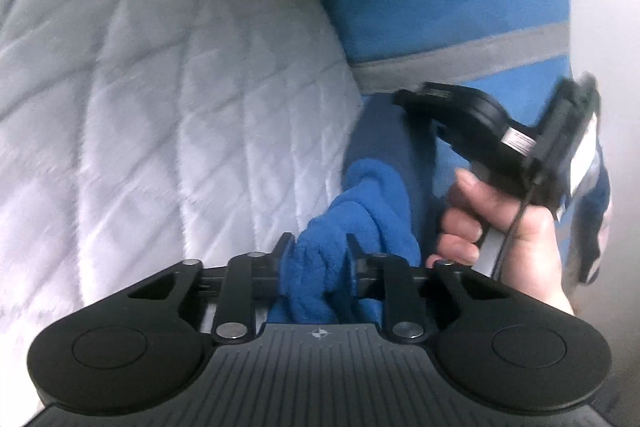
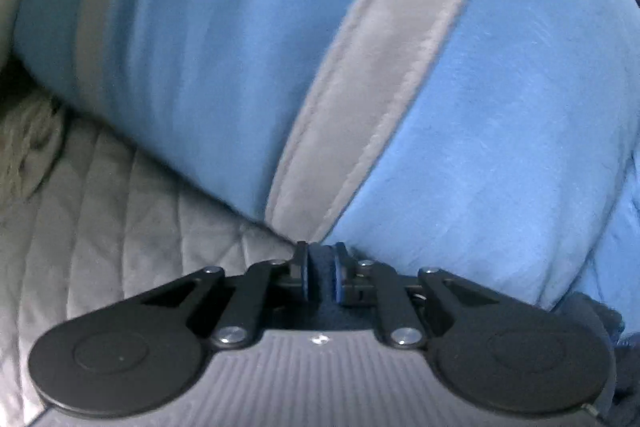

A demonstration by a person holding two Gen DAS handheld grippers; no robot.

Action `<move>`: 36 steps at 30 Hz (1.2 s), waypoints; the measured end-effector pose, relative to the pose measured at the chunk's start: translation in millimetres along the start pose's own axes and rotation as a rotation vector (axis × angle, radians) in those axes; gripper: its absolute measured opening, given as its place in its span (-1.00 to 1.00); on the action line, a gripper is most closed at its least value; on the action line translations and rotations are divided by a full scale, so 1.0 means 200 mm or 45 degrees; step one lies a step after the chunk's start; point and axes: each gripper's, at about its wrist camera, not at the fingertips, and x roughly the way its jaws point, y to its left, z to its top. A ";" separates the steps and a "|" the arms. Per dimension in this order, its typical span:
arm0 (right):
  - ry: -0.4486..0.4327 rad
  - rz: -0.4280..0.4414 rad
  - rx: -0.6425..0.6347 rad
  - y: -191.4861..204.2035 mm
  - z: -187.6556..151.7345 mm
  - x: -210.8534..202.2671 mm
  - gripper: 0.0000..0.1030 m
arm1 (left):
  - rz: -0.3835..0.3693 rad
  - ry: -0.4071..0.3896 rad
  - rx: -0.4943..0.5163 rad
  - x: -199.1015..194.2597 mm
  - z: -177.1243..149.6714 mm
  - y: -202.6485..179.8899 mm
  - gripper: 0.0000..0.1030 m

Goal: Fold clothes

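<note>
Blue fleece with grey bands, the garment (image 2: 460,131) lies spread over a white quilted bed cover (image 1: 160,107), its bulk filling most of the right wrist view and running up the right side of the left wrist view. One bunched, twisted end of the garment sits between the fingers of the left tongs (image 1: 316,251), which are clenched on that wad of fleece; the cloth bulges above and below the fingers. The right tongs (image 2: 322,277) are pinched nearly together on a thin fold of the garment, right where a grey band (image 2: 380,75) meets the edge of the blue fabric. In the left wrist view the right tongs appear from the side, low over the garment, with a hand (image 1: 496,227) wrapped around their handle and a thin black cable trailing along it. Beyond the garment, the quilted bed cover stretches to the left in both views, and a pale knitted fabric (image 2: 28,147) lies at its far left edge.
</note>
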 end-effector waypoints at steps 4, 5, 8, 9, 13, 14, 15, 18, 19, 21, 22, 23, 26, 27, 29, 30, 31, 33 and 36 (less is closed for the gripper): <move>-0.032 0.013 0.160 -0.11 0.03 -0.05 -0.88 | 0.026 -0.034 -0.022 -0.05 -0.04 -0.01 -0.59; -0.040 0.012 0.194 -0.14 0.03 -0.06 -0.89 | 0.021 -0.035 -0.034 -0.06 -0.04 -0.02 -0.59; -0.040 0.019 0.225 -0.16 0.03 -0.06 -0.89 | 0.000 -0.027 -0.066 -0.07 -0.04 -0.01 -0.59; -0.045 0.014 0.228 -0.16 0.02 -0.06 -0.89 | 0.004 -0.029 -0.067 -0.08 -0.05 -0.01 -0.60; -0.061 -0.007 0.240 -0.17 0.00 -0.07 -0.93 | 0.048 -0.025 -0.040 -0.10 -0.08 -0.03 -0.60; -0.065 -0.013 0.243 -0.17 0.00 -0.07 -0.94 | 0.058 -0.020 -0.044 -0.10 -0.09 -0.03 -0.60; -0.065 -0.016 0.252 -0.17 -0.01 -0.08 -0.95 | 0.074 -0.012 -0.049 -0.10 -0.10 -0.02 -0.61; -0.065 -0.026 0.265 -0.19 -0.01 -0.08 -1.00 | 0.116 0.019 -0.082 -0.11 -0.13 0.01 -0.61; -0.061 -0.031 0.258 -0.19 -0.01 -0.08 -1.00 | 0.113 0.019 -0.063 -0.11 -0.13 0.00 -0.61; -0.049 -0.028 0.242 -0.18 -0.01 -0.09 -1.00 | 0.115 0.006 0.001 -0.12 -0.12 -0.02 -0.52; -0.040 -0.016 0.231 -0.18 -0.01 -0.10 -0.94 | 0.116 0.000 0.032 -0.12 -0.11 -0.04 -0.48; -0.031 -0.003 0.220 -0.17 -0.02 -0.12 -0.68 | 0.119 -0.006 0.048 -0.12 -0.11 -0.04 -0.44; 0.010 0.091 0.216 -0.18 -0.01 -0.16 0.32 | 0.124 -0.024 0.018 -0.12 -0.07 -0.02 -0.29; 0.014 0.136 0.189 -0.18 0.00 -0.18 0.49 | 0.123 -0.033 0.010 -0.12 -0.05 -0.02 -0.26; 0.034 0.197 0.107 -0.14 0.00 -0.20 0.63 | 0.122 -0.050 -0.005 -0.12 -0.03 -0.02 -0.22; 0.056 0.199 0.035 -0.10 0.00 -0.20 0.65 | 0.115 -0.052 -0.010 -0.11 -0.02 -0.01 -0.18; 0.078 0.201 -0.037 -0.06 0.00 -0.20 0.74 | 0.108 -0.054 -0.011 -0.11 -0.01 -0.01 -0.17; 0.139 0.199 -0.176 0.03 -0.02 -0.18 0.78 | 0.105 -0.056 -0.003 -0.09 -0.01 -0.01 -0.17; 0.273 0.141 -0.280 0.10 -0.09 -0.06 0.70 | 0.099 -0.059 0.031 -0.08 0.00 -0.03 -0.15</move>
